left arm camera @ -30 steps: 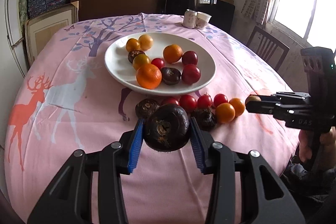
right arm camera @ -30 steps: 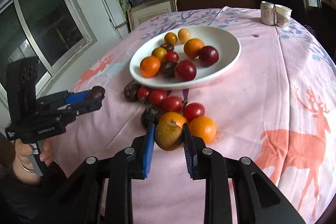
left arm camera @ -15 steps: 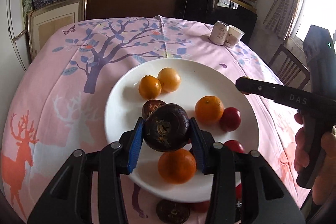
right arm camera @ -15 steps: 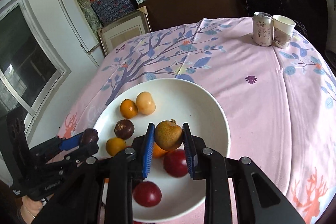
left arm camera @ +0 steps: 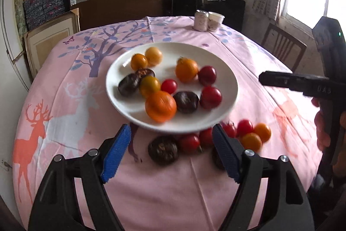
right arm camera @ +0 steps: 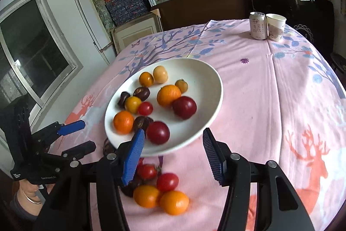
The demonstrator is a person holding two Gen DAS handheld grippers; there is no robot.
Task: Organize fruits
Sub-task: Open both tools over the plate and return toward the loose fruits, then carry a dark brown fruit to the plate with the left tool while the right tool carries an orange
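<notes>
Twelve fruits (right arm camera: 168,95) on one plate (right arm camera: 203,79): six orange or yellow, three red, three dark. Eight loose on the worktop (left arm camera: 173,198): four red, two orange, two dark. One can (right arm camera: 257,25), one cup (right arm camera: 275,27).

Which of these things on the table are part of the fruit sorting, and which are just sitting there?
Part of the job:
plate with fruit on it
loose fruit on the cloth
left tongs and right tongs, both open with nothing between them

Just lying about:
can
paper cup
chair
</notes>
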